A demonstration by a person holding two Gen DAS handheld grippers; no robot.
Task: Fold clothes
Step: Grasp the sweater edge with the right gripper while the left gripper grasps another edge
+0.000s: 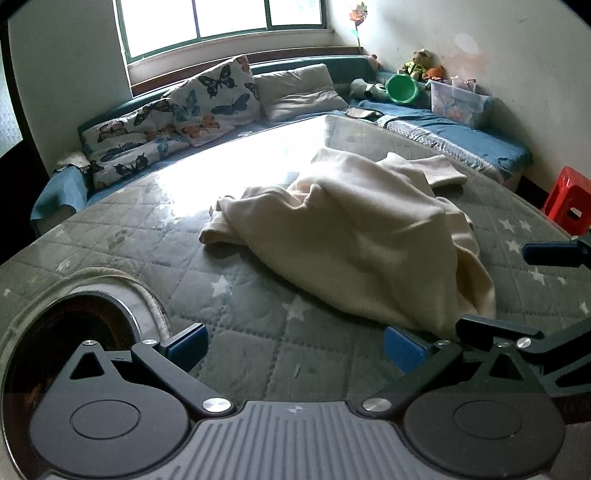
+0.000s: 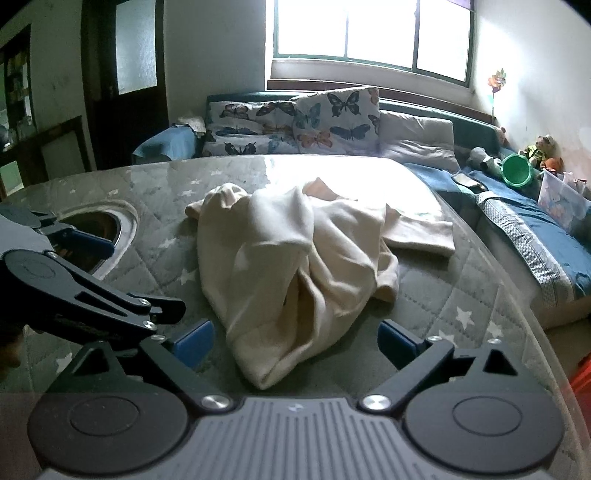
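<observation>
Bedroom, bright window [image 2: 369, 33] at 12 o'clock, butterfly pillows [image 2: 295, 122] along a blue daybed behind a quilted, star-print tabletop [image 1: 258, 325] under glass. Cream garment [image 2: 295, 266] lies crumpled mid-tabletop, bunched in loose ridges, one sleeve or hem flat toward 2 o'clock. No clean fold visible, so the task looks barely begun: spreading, flattening and all folds still left. Left claw [image 1: 293, 349] wide open, empty, garment's near edge at its 1 o'clock, just beside the right pad. Right claw [image 2: 295, 345] wide open, nothing pinched; garment's near tip sits between the pads, untouched. Round cutout [image 1: 92, 325] at 9 o'clock.
</observation>
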